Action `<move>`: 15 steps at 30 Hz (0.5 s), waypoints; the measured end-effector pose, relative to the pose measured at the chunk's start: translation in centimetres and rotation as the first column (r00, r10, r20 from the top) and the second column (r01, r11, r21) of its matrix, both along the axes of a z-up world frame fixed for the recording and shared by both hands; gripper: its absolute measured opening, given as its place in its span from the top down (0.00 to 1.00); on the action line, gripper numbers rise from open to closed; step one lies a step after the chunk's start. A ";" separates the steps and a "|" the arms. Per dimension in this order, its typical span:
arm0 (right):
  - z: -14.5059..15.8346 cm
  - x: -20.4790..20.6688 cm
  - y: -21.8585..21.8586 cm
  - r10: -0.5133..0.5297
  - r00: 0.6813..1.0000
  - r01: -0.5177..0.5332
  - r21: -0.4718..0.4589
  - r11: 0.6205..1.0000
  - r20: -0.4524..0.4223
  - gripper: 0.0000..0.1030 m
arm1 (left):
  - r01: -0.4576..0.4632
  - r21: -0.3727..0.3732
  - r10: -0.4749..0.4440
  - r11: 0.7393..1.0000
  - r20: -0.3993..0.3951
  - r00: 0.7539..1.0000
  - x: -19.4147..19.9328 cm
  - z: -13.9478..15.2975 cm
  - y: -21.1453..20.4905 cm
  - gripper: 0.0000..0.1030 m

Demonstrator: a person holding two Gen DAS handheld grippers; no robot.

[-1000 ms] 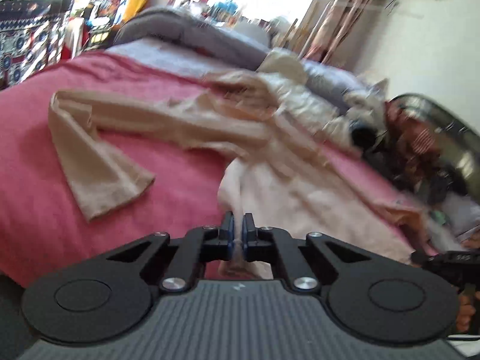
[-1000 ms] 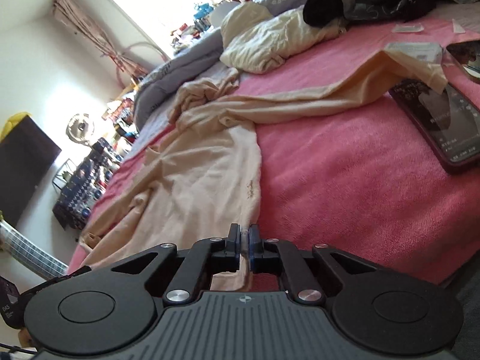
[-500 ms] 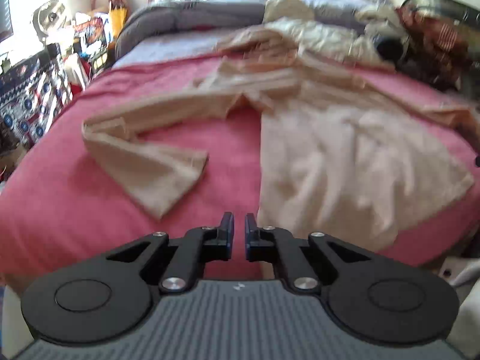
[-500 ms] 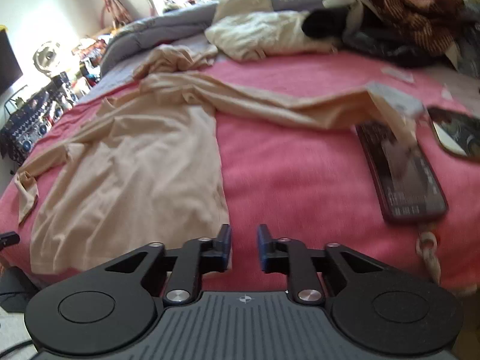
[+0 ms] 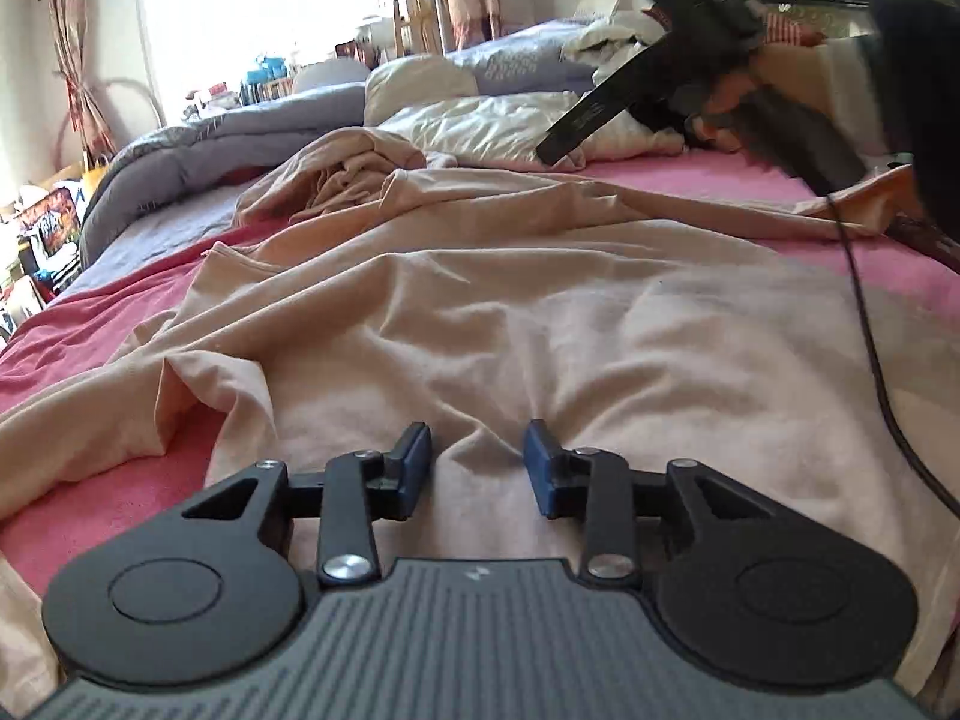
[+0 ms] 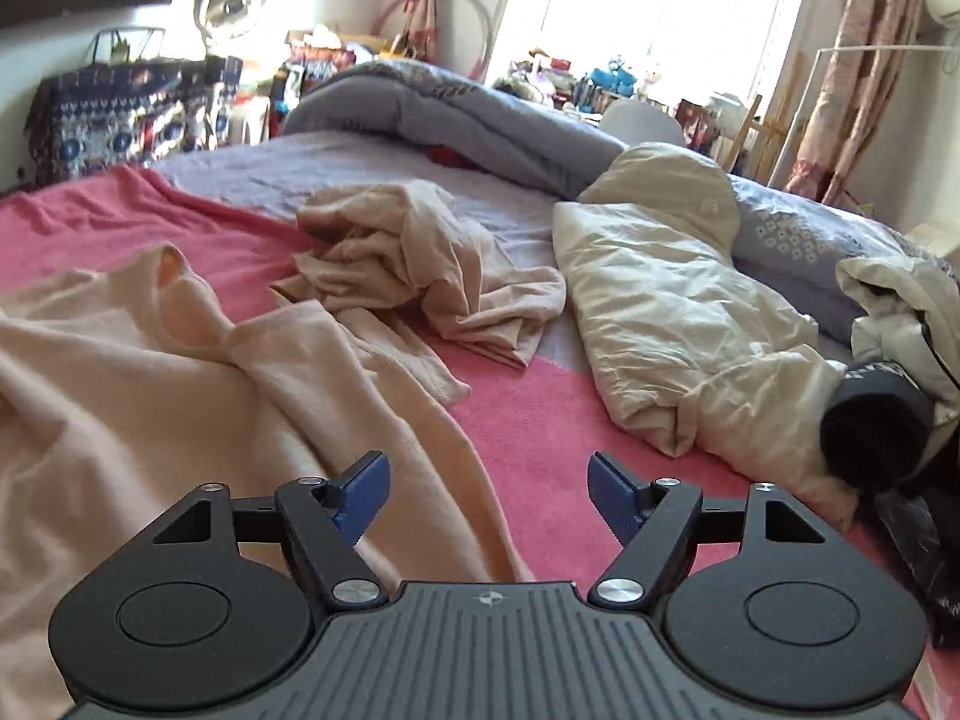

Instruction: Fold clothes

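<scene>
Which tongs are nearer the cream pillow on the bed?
Right. The right tongs sit open over pink blanket, the cream pillow just ahead to their right. The left tongs hover over the beige shirt, pillow far beyond.

My peach long-sleeved shirt [image 5: 510, 324] lies spread and wrinkled on the pink blanket, filling the frame's middle, one sleeve trailing toward the upper right.

Bright daylight, blown-out window [image 6: 648, 6], fisheye-bent edges, slight motion blur
</scene>
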State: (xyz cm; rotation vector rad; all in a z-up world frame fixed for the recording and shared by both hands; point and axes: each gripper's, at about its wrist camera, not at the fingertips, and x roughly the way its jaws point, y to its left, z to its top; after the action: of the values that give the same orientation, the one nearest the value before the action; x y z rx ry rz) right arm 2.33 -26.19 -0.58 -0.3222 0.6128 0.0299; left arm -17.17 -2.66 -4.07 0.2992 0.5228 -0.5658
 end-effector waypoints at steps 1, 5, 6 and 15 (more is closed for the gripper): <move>-0.7 1.3 0.6 -0.007 1.000 0.007 -0.027 1.000 0.003 0.30 | -0.002 -0.016 0.002 1.000 -0.013 1.000 0.1 0.1 0.2 0.60; -3.0 4.8 1.4 0.007 0.992 0.002 0.074 0.997 -0.124 0.70 | -0.007 -0.135 -0.005 0.991 -0.087 0.996 1.2 0.1 1.9 0.57; -3.3 4.8 1.6 0.012 0.989 0.002 0.097 0.995 -0.145 0.85 | -0.003 -0.159 -0.013 0.987 -0.101 0.995 1.4 0.1 2.2 0.54; 0.8 2.9 1.0 -0.067 0.991 0.071 -0.033 0.997 0.115 0.93 | 0.013 -0.170 -0.029 0.985 -0.090 0.996 1.2 -0.1 1.7 0.50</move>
State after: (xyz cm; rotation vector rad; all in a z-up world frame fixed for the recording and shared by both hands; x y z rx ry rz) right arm 5.27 -25.18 0.27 -0.3362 0.5117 -0.0664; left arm -15.96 -0.96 -4.19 0.1176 0.5572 -0.6425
